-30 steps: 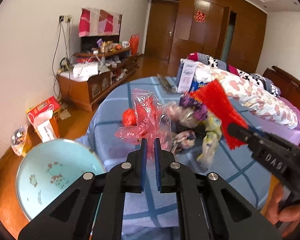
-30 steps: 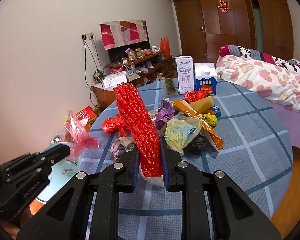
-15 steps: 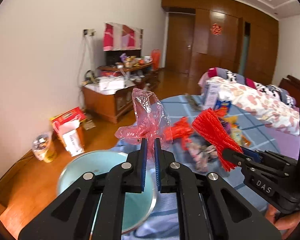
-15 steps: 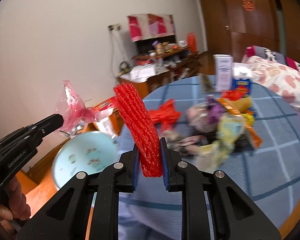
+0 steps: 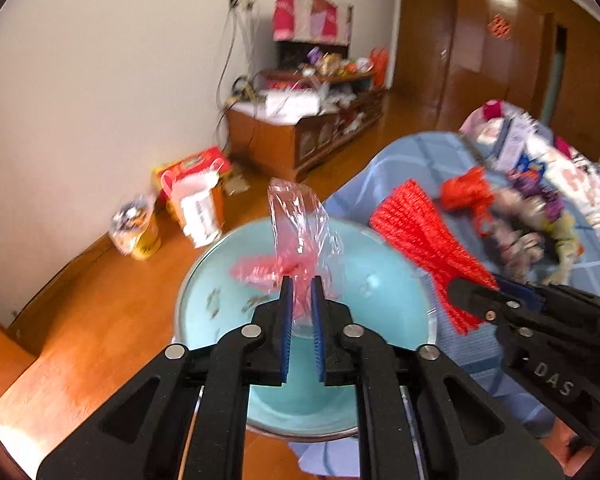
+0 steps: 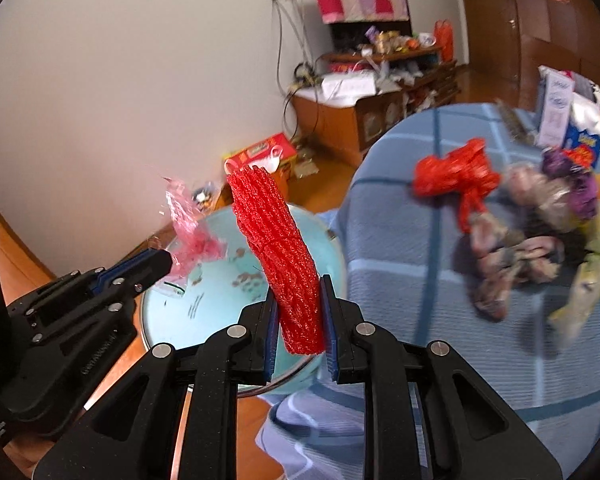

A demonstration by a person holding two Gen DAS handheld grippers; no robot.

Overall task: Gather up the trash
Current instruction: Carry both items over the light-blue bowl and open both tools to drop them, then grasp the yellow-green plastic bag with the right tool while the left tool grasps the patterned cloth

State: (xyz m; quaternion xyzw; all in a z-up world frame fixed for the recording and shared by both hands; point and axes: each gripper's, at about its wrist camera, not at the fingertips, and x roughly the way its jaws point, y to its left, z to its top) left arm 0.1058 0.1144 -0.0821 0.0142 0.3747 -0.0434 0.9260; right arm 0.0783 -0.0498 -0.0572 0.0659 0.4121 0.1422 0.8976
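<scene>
My left gripper [image 5: 302, 280] holds a crumpled red see-through plastic wrapper [image 5: 300, 232] over a pale blue round bin [image 5: 380, 320]. Its jaws are opening, with the wrapper still pinched upright between the tips. My right gripper [image 6: 300, 284] is shut on a red foam net sleeve [image 6: 276, 248], above the bin's [image 6: 220, 292] near rim. In the right wrist view the left gripper [image 6: 166, 266] and its wrapper [image 6: 188, 236] are on the left. The left wrist view shows the right gripper [image 5: 476, 286] with the net sleeve [image 5: 420, 236] on the right.
A round table with a blue checked cloth [image 6: 400, 240] carries a knotted red bag [image 6: 456, 172], a heap of wrappers [image 6: 540, 220] and two cartons [image 6: 556, 104]. Against the wall are a wooden cabinet [image 5: 300, 136], a red box [image 5: 192, 176] and a jar [image 5: 140, 232] on the wooden floor.
Both grippers have swung left off the table and down with their loads, and now hang over the blue bin. The trash heap has slid to the right of both views.
</scene>
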